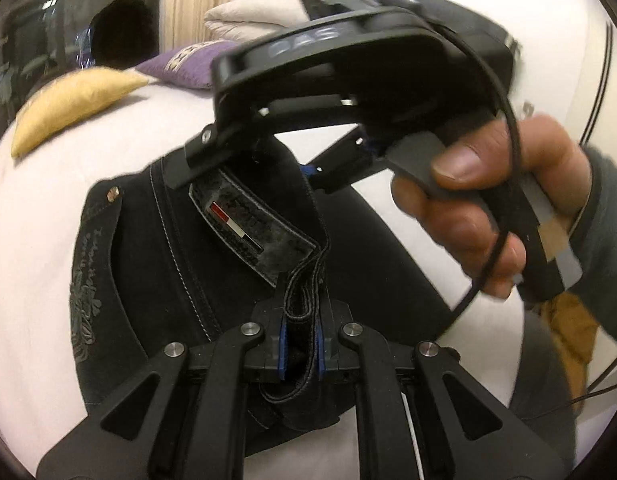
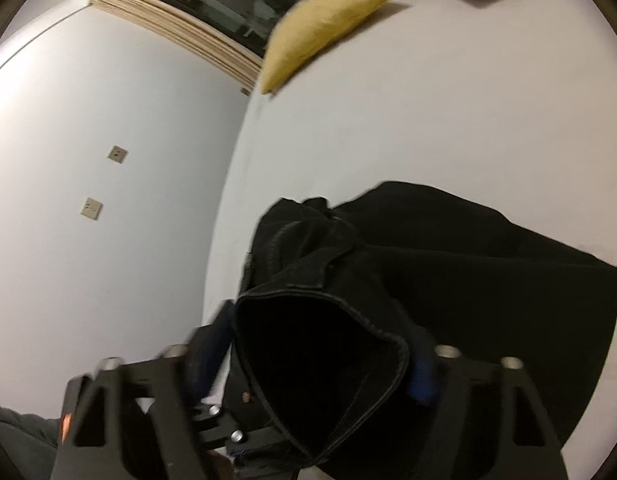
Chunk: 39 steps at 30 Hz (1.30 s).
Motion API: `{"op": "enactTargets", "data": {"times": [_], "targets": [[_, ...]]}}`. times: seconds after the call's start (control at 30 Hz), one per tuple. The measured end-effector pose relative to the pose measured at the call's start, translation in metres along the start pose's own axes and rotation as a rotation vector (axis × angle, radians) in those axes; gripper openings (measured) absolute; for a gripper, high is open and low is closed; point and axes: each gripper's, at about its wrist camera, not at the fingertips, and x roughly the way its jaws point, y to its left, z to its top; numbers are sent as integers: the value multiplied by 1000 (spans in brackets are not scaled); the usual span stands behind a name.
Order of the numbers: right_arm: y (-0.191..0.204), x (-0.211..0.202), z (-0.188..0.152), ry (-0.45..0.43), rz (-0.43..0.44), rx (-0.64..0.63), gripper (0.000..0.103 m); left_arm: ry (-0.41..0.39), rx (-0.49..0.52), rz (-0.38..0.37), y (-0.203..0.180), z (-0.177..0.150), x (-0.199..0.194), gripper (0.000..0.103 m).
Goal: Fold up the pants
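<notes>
Black pants [image 1: 156,256] lie bunched on a white bed sheet [image 1: 36,280]. My left gripper [image 1: 302,344] is shut on the pants' waistband by a belt loop, next to the leather label [image 1: 248,228]. My right gripper [image 1: 292,160], held in a hand [image 1: 488,216], hovers open just above the waistband in the left wrist view. In the right wrist view the pants [image 2: 468,264] hang as a fold between the right gripper's [image 2: 316,364] spread blue-padded fingers [image 2: 422,376], which do not clamp it.
A yellow cushion [image 1: 68,100] and a purple cushion [image 1: 188,62] lie at the far end of the bed; both show in the right wrist view, yellow cushion [image 2: 324,20]. A white wall [image 2: 88,160] with two small plates runs beside the bed.
</notes>
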Motion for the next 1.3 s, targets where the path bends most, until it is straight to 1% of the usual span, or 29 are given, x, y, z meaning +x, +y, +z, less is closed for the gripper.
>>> {"op": "enactTargets", "data": {"times": [0.03, 0.1, 0.17, 0.3, 0.37, 0.57, 0.63, 0.7, 0.77, 0.9, 0.97, 1.03, 1.07, 1.1, 1.13, 1.17, 1.23, 1.3], "targets": [[-3, -2, -1, -4, -12, 4, 47, 2, 20, 16, -6, 0, 2, 8], [-11, -10, -4, -13, -51, 14, 27, 7, 53, 35, -16, -2, 4, 8], [-15, -17, -5, -23, -72, 19, 14, 3, 76, 39, -28, 3, 9, 8], [-19, -40, -9, -35, -124, -21, 13, -17, 129, 24, -55, 7, 10, 8], [-23, -50, -11, -39, -134, -26, 13, -23, 149, 14, -64, 9, 10, 9], [-63, -74, -21, -75, -111, 56, 13, -16, 219, -21, -96, 12, 21, 9], [-78, -79, -23, -94, -107, 88, 13, -5, 248, -23, -109, 12, 30, 9], [-88, -79, -24, -95, -110, 100, 13, 8, 261, -26, -119, 10, 40, 9], [-99, -76, -24, -89, -95, 108, 13, 28, 259, -30, -121, 10, 56, 9], [-121, -65, -25, -85, -91, 132, 13, 87, 259, -48, -123, 6, 84, 10], [-131, -62, -29, -89, -74, 164, 14, 113, 251, -69, -125, 3, 95, 16], [-143, -63, -34, -101, -47, 199, 25, 133, 245, -99, -128, -1, 101, 24], [-146, -65, -36, -108, -34, 210, 27, 135, 237, -115, -129, -2, 101, 35], [-148, -69, -37, -118, -19, 223, 32, 138, 220, -142, -129, -3, 98, 54], [-149, -73, -38, -131, -17, 229, 37, 137, 197, -169, -126, -3, 91, 58], [-149, -78, -38, -145, -23, 229, 42, 125, 175, -188, -123, -6, 84, 59], [-148, -92, -39, -189, -89, 244, 66, 98, 146, -203, -117, -7, 67, 59], [-146, -109, -38, -244, -104, 262, 67, 65, 104, -212, -107, -4, 47, 59]]}}
